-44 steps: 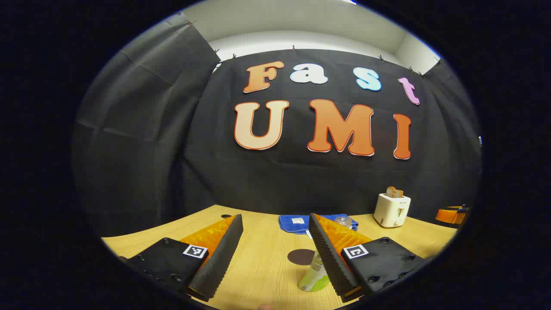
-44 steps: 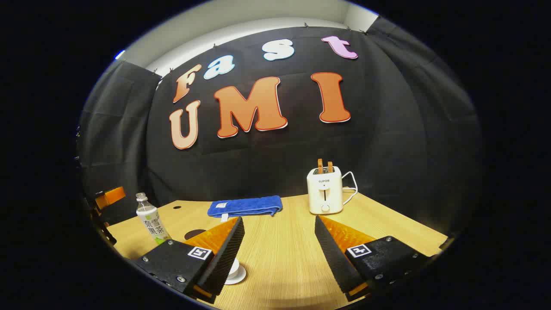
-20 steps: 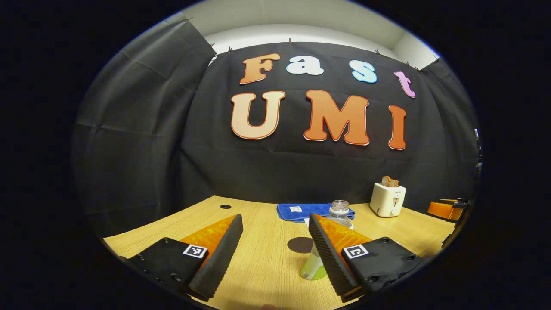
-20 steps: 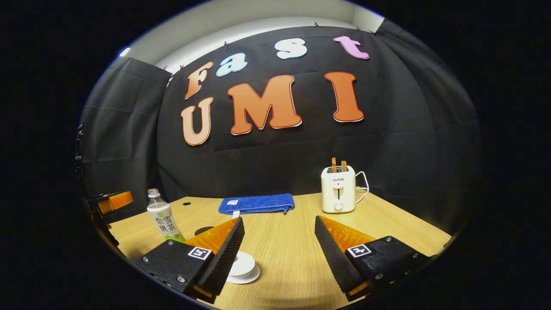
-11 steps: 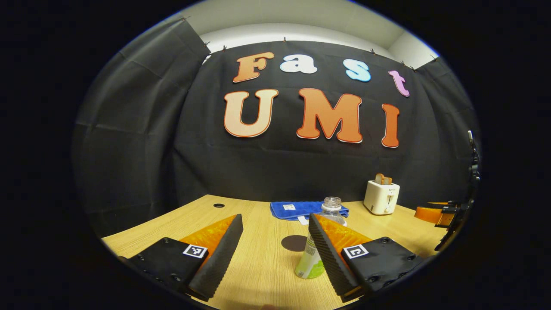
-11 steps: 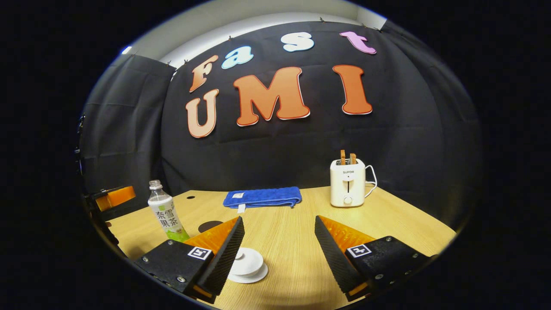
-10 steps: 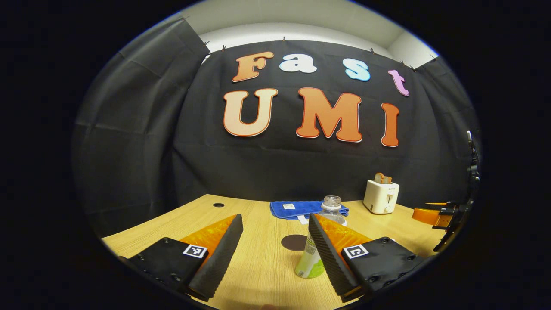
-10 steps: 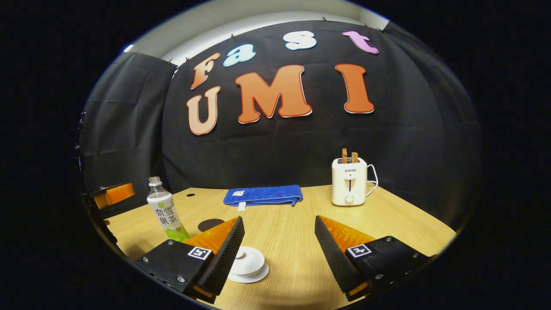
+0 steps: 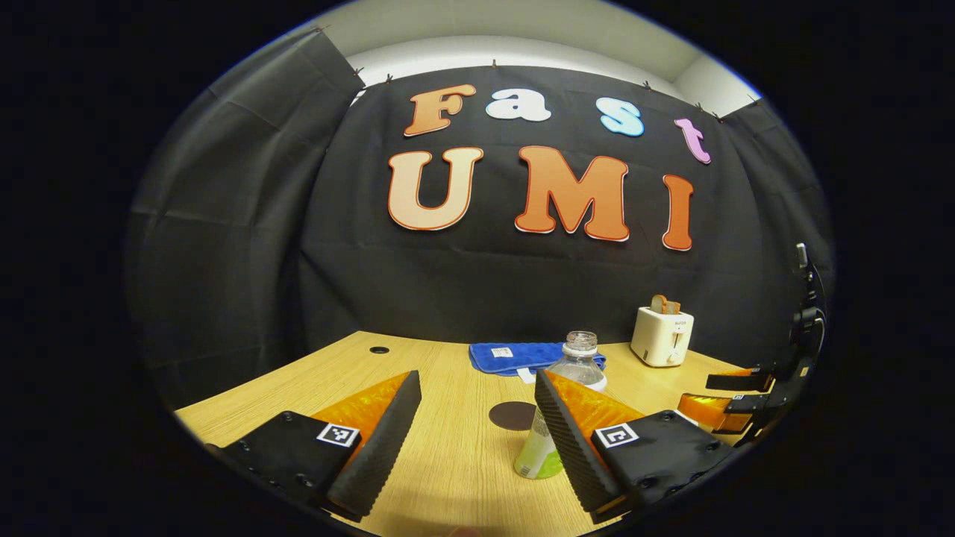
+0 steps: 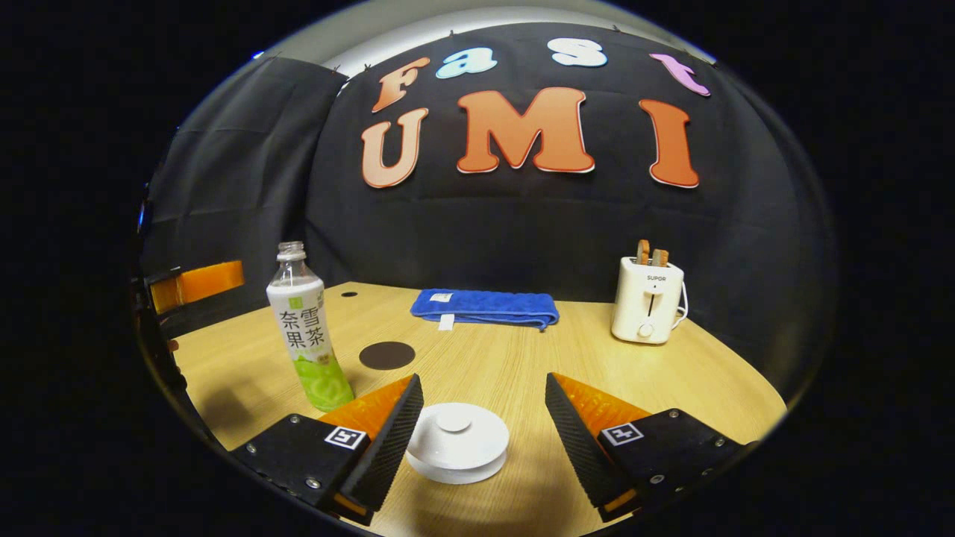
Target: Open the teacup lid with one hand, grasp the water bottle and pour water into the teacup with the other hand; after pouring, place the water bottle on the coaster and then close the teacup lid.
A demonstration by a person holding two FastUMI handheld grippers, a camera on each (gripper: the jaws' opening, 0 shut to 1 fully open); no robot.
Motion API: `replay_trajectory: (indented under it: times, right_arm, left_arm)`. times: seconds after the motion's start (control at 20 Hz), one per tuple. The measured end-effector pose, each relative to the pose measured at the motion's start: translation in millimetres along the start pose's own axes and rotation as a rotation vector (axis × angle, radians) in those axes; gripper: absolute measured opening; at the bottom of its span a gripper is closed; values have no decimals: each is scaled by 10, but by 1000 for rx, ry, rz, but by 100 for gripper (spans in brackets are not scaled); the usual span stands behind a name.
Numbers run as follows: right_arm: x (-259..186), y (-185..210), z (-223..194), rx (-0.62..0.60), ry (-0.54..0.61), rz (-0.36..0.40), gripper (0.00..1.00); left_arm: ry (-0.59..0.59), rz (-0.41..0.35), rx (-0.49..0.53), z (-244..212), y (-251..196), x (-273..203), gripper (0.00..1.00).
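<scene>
Teacup (image 10: 456, 441) sits lid-on near the desk's (image 10: 522, 358) front edge, partly hidden by the spread-wide right gripper (image 10: 477, 440). Bottle (image 9: 556, 406) stands half behind a finger (image 9: 571, 440) of the left gripper (image 9: 471, 440), also released.

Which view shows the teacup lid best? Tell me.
The right gripper view: the white teacup lid lies whole between the open right gripper. The left gripper view looks at the water bottle.

water bottle (image 10: 304, 328): 1 | lidded teacup (image 10: 456, 441): 1 | coaster (image 10: 386, 356): 1 | blue towel (image 10: 485, 307): 1 | toaster (image 10: 647, 300): 1
</scene>
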State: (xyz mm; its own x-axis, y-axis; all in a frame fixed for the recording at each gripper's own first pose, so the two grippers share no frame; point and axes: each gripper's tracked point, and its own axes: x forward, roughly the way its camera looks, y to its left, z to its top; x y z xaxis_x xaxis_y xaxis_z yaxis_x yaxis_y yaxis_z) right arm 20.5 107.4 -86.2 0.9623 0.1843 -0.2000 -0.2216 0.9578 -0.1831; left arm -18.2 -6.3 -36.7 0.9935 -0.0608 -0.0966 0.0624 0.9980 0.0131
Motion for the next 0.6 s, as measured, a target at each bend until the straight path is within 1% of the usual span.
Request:
replay_trajectory:
  times: [0.25, 0.45, 0.5, 0.6]
  right_arm:
    - [67, 71, -116, -17, 37, 13, 99]
    - [100, 83, -169, -17, 53, 16, 89]
    - [109, 94, -172, -14, 53, 17, 85]
    - [127, 119, -204, -12, 59, 22, 79]
  left_arm:
    - [3, 0, 1, 3, 6, 12, 99]
    - [9, -1, -1, -35, 9, 5, 99]
    - [10, -1, 0, -37, 9, 11, 99]
    - [14, 3, 5, -62, 17, 7, 99]
